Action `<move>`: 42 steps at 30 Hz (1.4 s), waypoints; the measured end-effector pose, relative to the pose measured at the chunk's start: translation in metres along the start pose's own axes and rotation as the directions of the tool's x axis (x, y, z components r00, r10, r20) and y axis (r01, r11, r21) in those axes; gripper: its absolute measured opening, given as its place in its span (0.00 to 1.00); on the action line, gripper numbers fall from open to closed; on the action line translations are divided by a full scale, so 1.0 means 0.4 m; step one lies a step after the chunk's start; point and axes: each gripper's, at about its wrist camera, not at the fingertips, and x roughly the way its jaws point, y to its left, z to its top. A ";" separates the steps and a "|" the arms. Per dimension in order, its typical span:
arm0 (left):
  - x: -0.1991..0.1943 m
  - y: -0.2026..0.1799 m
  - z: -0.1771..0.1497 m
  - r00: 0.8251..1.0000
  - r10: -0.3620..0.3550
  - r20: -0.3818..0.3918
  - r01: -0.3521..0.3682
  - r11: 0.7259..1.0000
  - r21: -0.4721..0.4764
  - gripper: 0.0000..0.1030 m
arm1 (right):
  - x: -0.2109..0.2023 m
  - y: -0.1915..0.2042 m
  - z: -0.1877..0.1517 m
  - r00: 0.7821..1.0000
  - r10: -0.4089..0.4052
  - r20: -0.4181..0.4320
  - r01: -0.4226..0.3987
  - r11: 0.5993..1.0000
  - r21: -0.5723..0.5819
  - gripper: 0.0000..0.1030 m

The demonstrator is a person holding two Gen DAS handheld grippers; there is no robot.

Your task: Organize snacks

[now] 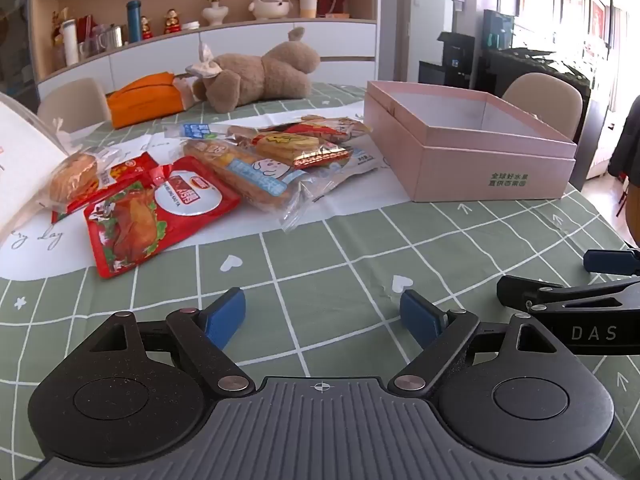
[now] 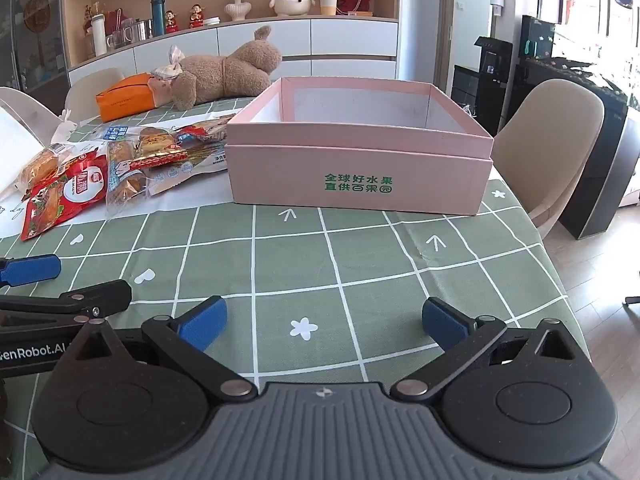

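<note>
A pile of snack packets lies on the table left of an open pink box. Nearest is a red roast-chicken pouch. Beside it are a long clear bread packet, a small cake packet and a gold-edged packet on top. The box looks empty inside. My left gripper is open and empty, low over the tablecloth, short of the snacks. My right gripper is open and empty, in front of the box.
A brown plush toy and an orange tissue pouch lie at the table's far side. A white object stands at the far left. Beige chairs stand around the table. Cabinets with ornaments are behind.
</note>
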 end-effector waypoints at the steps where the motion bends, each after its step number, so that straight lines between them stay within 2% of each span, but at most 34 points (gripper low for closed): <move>1: 0.000 0.000 0.000 1.000 0.000 0.000 0.000 1.000 -0.001 0.86 | 0.000 0.000 0.000 1.000 0.001 0.001 -0.001 1.000 0.001 1.00; 42: -0.008 0.003 0.002 1.000 0.002 0.002 -0.002 1.000 -0.005 0.85 | 0.002 0.000 0.000 1.000 0.001 0.001 -0.001 1.000 0.001 1.00</move>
